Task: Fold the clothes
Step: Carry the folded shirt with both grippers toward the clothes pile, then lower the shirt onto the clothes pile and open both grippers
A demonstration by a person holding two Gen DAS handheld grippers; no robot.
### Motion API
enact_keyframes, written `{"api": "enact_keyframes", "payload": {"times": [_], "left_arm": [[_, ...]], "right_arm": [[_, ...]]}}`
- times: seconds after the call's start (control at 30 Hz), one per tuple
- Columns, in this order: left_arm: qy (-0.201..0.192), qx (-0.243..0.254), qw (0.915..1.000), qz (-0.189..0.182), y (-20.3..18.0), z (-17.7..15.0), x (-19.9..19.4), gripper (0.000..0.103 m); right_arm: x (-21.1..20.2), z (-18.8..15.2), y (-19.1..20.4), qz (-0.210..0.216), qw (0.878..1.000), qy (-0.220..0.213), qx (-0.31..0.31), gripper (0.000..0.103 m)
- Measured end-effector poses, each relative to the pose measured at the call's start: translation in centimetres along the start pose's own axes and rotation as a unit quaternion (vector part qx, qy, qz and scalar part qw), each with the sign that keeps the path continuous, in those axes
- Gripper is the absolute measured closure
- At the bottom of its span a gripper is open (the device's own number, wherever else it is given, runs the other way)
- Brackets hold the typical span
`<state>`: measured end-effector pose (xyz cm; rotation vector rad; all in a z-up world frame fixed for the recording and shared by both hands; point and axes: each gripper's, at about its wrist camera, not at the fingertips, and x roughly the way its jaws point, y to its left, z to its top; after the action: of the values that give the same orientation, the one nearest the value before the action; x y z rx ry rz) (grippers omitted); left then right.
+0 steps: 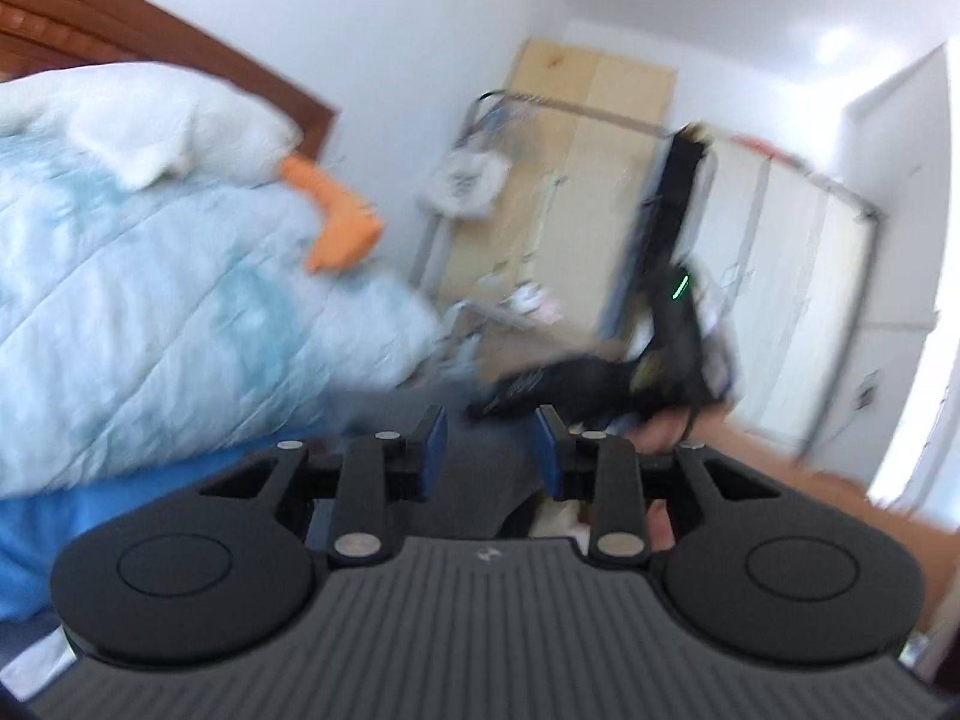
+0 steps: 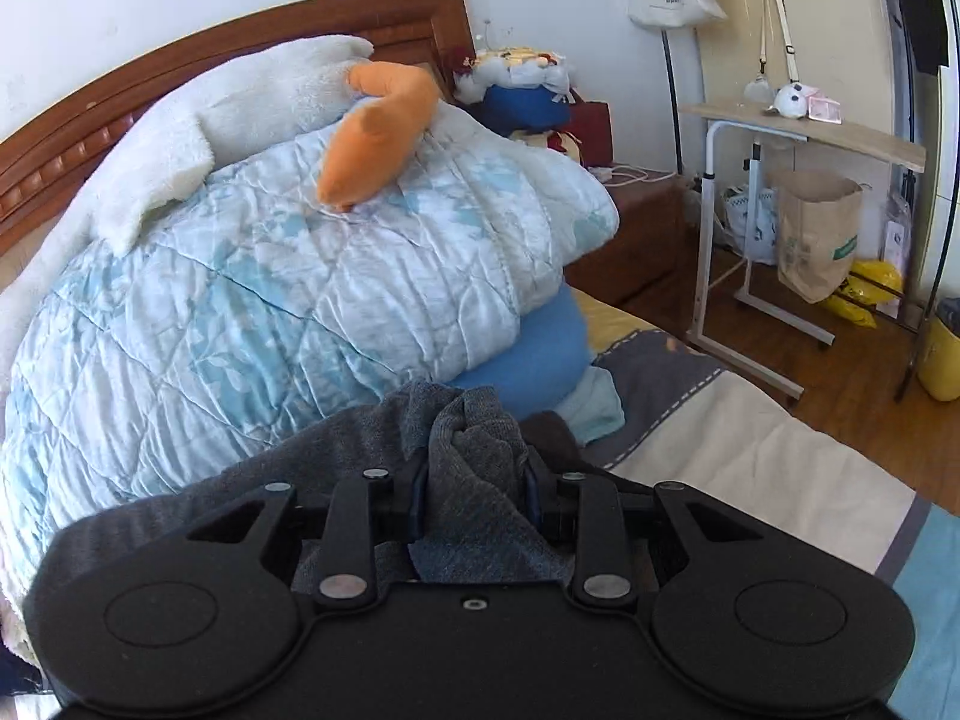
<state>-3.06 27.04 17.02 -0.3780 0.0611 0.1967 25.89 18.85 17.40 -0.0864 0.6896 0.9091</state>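
While the right tongs (image 2: 474, 498) clamp a bunched grey knit garment (image 2: 474, 438) at lower centre, the left tongs (image 1: 491, 450) gape empty; folding looks unfinished.

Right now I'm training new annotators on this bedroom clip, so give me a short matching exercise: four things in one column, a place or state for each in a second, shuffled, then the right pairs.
Things:
1. left gripper
2. grey garment
3. orange plush piece
4. paper bag

Places or states:
A. lying on top of the blue-and-white quilt
B. standing on the wood floor under the small side table
C. open, nothing between its fingers
D. bunched between the fingers of the right gripper

Pairs: 1-C, 2-D, 3-A, 4-B
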Motion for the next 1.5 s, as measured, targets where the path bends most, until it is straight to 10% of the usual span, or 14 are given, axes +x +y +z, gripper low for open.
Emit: {"api": "enact_keyframes", "payload": {"times": [0.13, 0.23, 0.53, 0.73, 0.8, 1.0, 1.3, 1.43, 1.5], "left_arm": [[0.154, -0.011, 0.9875, 0.033, 2.4, 2.0, 7.0, 0.074], [0.189, -0.011, 0.9812, 0.037, 3.7, 1.1, 9.5, 0.075], [0.192, -0.094, 0.9769, 0.006, 5.4, -0.4, 9.5, 0.075], [0.178, -0.087, 0.9790, 0.046, 5.1, -0.4, 9.2, 0.077], [0.174, -0.095, 0.9781, 0.063, 6.0, -0.9, 8.7, 0.083], [0.185, -0.225, 0.9563, 0.025, 11.4, -3.3, 8.7, 0.090], [0.199, -0.220, 0.9542, 0.040, 9.7, -0.8, 9.0, 0.089], [0.164, -0.151, 0.9725, 0.069, 5.7, 2.7, 5.9, 0.018], [0.137, -0.098, 0.9801, 0.105, 3.6, 3.7, 4.0, 0.013]], "right_arm": [[-0.2, 0.0, -1.3, -0.019, 0.999, -0.001, 0.030, 0.070], [-0.4, -0.1, -2.2, -0.033, 0.998, -0.002, 0.053, 0.054], [-8.0, -3.2, 1.9, -0.083, 0.986, -0.129, -0.062, 0.050], [-3.9, -4.3, 0.8, -0.012, 0.998, -0.053, -0.043, 0.048], [-1.9, -5.0, -1.0, -0.003, 0.999, -0.037, -0.001, 0.030], [2.0, -8.4, -5.7, 0.097, 0.984, -0.026, 0.149, 0.016], [-2.3, -7.7, -4.1, 0.045, 0.987, -0.054, 0.146, 0.014], [-9.3, -7.9, -4.1, 0.038, 0.978, -0.114, 0.169, 0.014], [-12.8, -8.4, -3.9, 0.029, 0.975, -0.137, 0.172, 0.014]]}}
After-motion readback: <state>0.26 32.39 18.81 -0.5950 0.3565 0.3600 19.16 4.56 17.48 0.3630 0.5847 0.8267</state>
